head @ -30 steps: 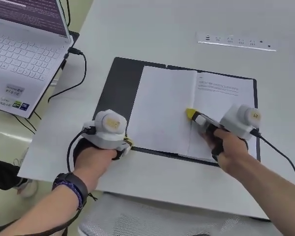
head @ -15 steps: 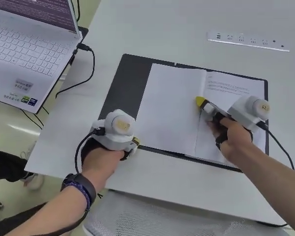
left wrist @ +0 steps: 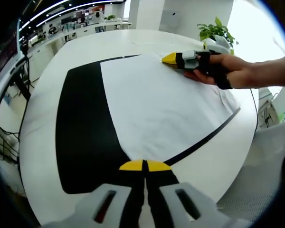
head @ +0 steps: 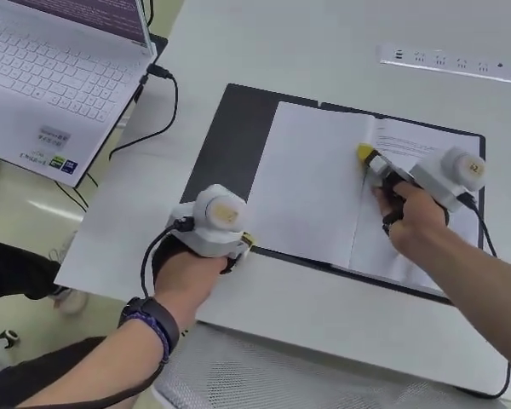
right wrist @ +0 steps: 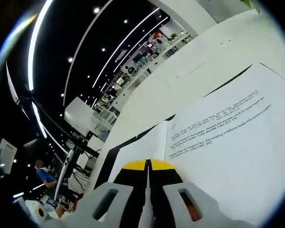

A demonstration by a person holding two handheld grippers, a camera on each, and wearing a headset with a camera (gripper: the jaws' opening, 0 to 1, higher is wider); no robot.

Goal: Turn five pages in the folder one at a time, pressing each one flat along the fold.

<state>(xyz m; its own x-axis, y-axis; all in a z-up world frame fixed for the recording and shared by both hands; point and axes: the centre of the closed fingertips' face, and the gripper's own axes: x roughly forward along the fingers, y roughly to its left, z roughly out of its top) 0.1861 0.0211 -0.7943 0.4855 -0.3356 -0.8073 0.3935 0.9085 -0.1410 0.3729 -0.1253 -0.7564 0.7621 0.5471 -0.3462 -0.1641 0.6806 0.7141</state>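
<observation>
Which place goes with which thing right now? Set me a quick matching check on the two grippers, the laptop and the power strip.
Things:
1. left gripper
2. right gripper
3. laptop
4. power strip

Places:
A. far right part of the table, beyond the folder
B. on the fold, near the top of the open pages, fingers together
C. at the folder's near edge, by the left page's corner, fingers together
D. off to the left of the folder, open

Pairs: 1-C, 2-B, 3-D, 4-A
</observation>
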